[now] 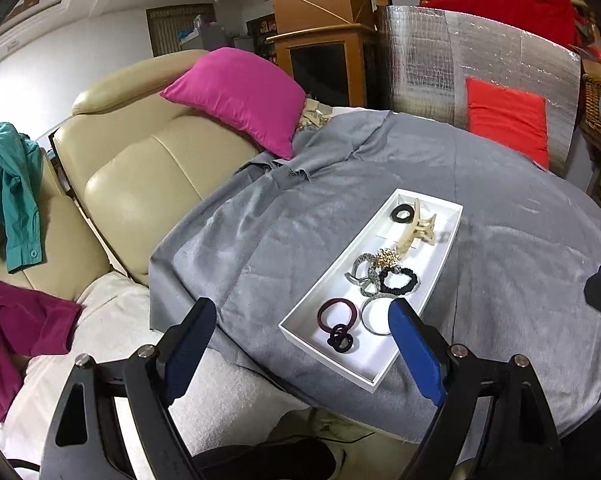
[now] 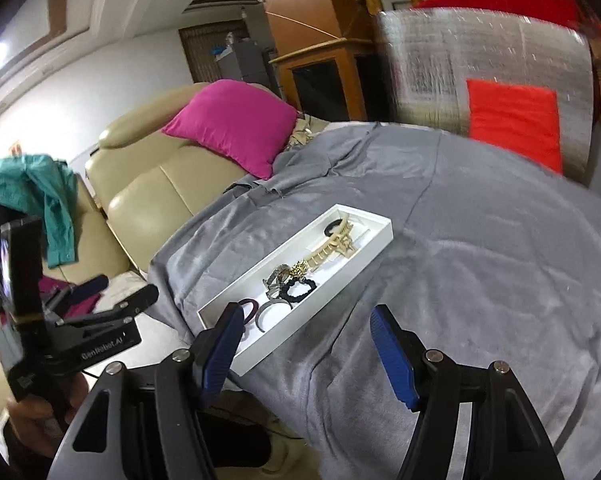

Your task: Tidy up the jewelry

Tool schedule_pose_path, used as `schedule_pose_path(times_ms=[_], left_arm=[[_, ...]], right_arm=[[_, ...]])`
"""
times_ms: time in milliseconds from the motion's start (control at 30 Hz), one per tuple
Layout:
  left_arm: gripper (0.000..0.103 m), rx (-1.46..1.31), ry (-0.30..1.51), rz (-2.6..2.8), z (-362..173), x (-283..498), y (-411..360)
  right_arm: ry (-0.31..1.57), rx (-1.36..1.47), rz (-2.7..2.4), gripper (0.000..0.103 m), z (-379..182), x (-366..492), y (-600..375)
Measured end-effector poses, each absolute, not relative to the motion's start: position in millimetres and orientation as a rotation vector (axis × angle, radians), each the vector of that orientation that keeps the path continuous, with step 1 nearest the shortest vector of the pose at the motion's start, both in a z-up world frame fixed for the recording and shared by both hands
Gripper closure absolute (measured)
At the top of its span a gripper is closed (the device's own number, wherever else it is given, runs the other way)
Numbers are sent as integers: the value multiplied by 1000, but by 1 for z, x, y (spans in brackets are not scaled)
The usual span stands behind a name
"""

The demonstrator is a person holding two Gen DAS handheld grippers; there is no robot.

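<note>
A long white tray lies on the grey cloth. It holds a cream claw clip, a black ring tie, a gold piece, a black scrunchie, silver bangles and a maroon hair tie. My left gripper hovers open over the tray's near end and holds nothing. In the right wrist view the same tray lies ahead and to the left. My right gripper is open over the tray's near right edge, with nothing between its pads. The left gripper shows at the left.
The grey cloth drapes over a round surface, its edge close in front. A beige sofa with a pink cushion stands to the left. A silver foil panel and a red cushion rise behind. A hand grips the left tool.
</note>
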State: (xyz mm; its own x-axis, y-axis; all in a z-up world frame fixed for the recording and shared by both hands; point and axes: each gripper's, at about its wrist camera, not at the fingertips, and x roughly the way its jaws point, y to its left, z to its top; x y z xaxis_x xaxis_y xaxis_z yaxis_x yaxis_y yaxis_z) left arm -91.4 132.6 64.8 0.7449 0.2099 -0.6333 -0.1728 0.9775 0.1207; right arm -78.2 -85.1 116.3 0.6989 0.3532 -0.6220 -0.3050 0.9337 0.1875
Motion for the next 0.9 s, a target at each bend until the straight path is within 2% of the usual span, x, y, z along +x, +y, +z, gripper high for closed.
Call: schedule_pose_path(times_ms=[900], left_arm=[[15,63,516,357,125,-151,178]], right_arm=[[620,45,382,33,153,-118,-15]])
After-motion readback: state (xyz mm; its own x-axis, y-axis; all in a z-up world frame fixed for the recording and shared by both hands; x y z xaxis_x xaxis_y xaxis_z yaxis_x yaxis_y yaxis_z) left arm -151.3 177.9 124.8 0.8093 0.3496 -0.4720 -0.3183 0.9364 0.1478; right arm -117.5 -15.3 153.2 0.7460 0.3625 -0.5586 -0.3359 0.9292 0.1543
